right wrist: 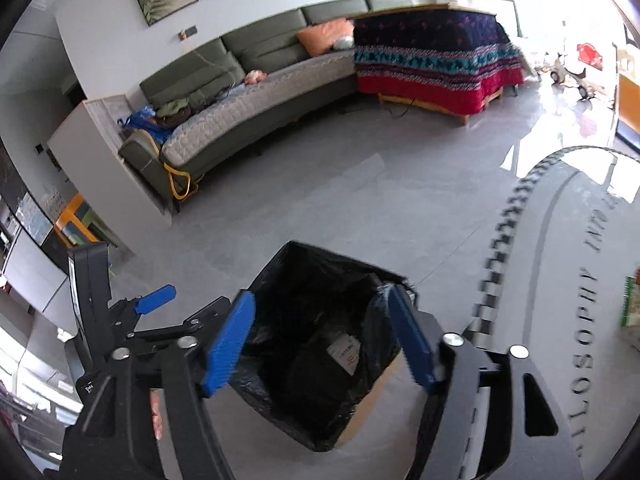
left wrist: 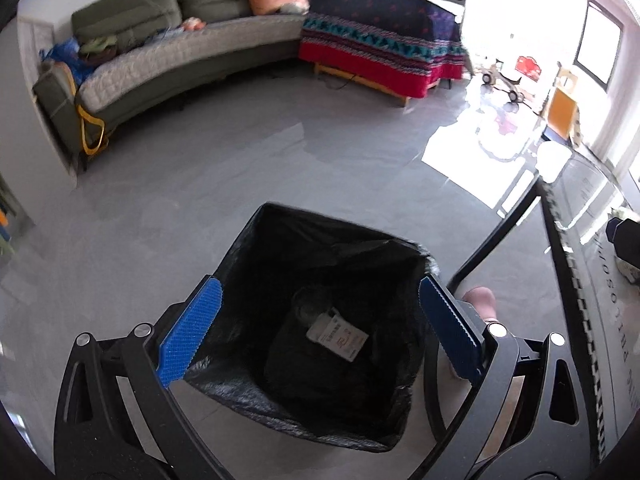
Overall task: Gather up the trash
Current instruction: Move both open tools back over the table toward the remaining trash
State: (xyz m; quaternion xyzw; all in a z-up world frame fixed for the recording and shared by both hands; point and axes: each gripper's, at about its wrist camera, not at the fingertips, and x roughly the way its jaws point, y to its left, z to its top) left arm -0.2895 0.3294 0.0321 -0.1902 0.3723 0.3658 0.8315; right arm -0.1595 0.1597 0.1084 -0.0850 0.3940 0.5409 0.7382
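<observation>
A square bin lined with a black bag [left wrist: 240, 256] stands on the grey floor below both grippers; it also shows in the right wrist view [right wrist: 280, 276]. A dark bundle with a white label [left wrist: 338, 338] lies inside it, also seen in the right wrist view [right wrist: 346, 352]. My left gripper [left wrist: 320, 328] hangs open and empty above the bin. My right gripper [right wrist: 320, 340] is open and empty above it too. The left gripper [right wrist: 154, 300] shows at the left of the right wrist view.
A round glass table with lettering [right wrist: 568, 280] lies to the right, its edge [left wrist: 568, 272] close to the bin. A green packet [right wrist: 632, 302] lies on it. A long grey-green sofa [left wrist: 180, 52], a bench under a patterned blanket [left wrist: 380, 40] and toys [left wrist: 504, 80] stand far off.
</observation>
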